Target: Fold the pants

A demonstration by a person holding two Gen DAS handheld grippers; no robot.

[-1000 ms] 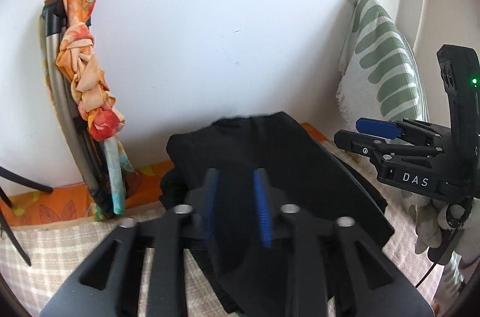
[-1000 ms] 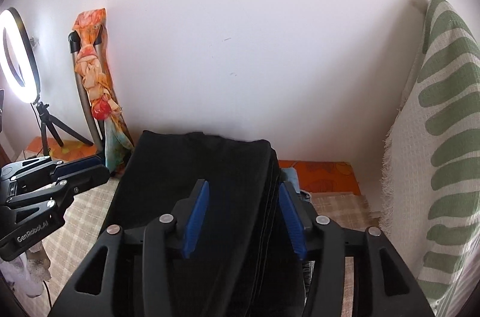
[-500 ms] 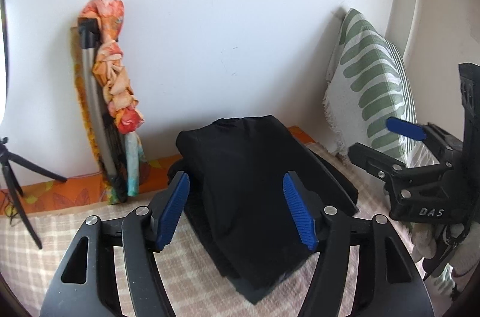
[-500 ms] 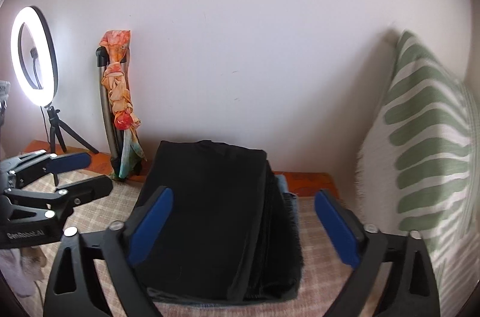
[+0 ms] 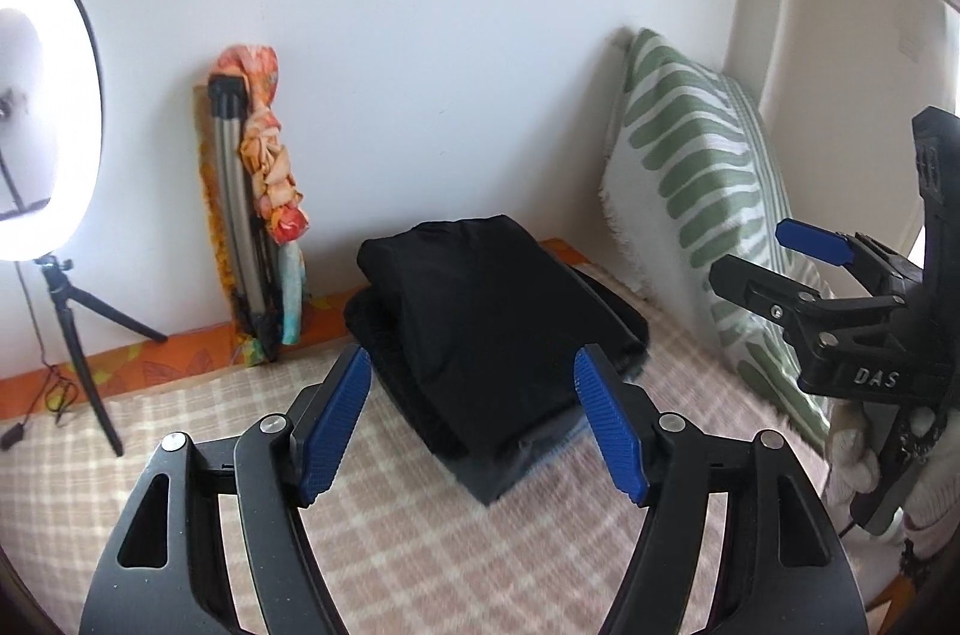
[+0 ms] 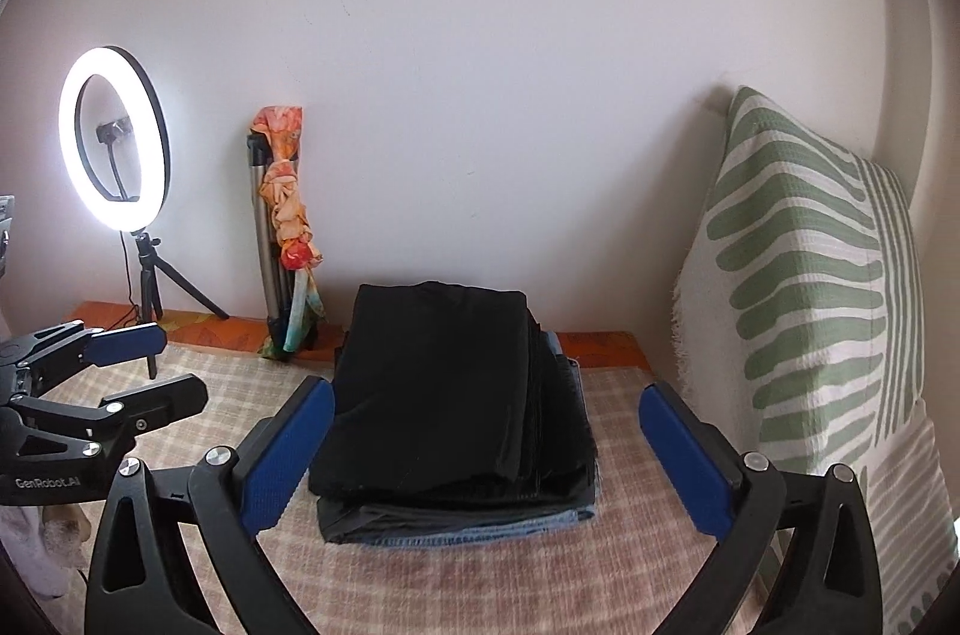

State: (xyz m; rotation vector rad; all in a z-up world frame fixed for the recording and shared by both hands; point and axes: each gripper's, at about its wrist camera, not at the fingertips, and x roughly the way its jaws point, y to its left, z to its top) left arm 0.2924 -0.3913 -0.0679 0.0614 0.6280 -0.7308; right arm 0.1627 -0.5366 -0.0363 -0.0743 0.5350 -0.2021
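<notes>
Folded black pants (image 5: 486, 311) lie on top of a stack of folded clothes, with blue denim (image 6: 528, 518) at the bottom, on a checked blanket near the wall; the pants also show in the right wrist view (image 6: 438, 389). My left gripper (image 5: 471, 419) is open and empty, held back from the stack's near side. My right gripper (image 6: 486, 455) is open wide and empty, its fingers astride the stack's front without touching it. Each gripper shows in the other's view: right (image 5: 780, 263), left (image 6: 150, 365).
A green-striped pillow (image 6: 816, 287) leans at the right. A lit ring light on a small tripod (image 6: 114, 137) stands at the left. A folded stand wrapped in orange cloth (image 6: 288, 227) leans on the wall. The checked blanket (image 5: 420, 545) covers the surface.
Both grippers opened, let go of the black pants and drew back. The pants now rest on the stack.
</notes>
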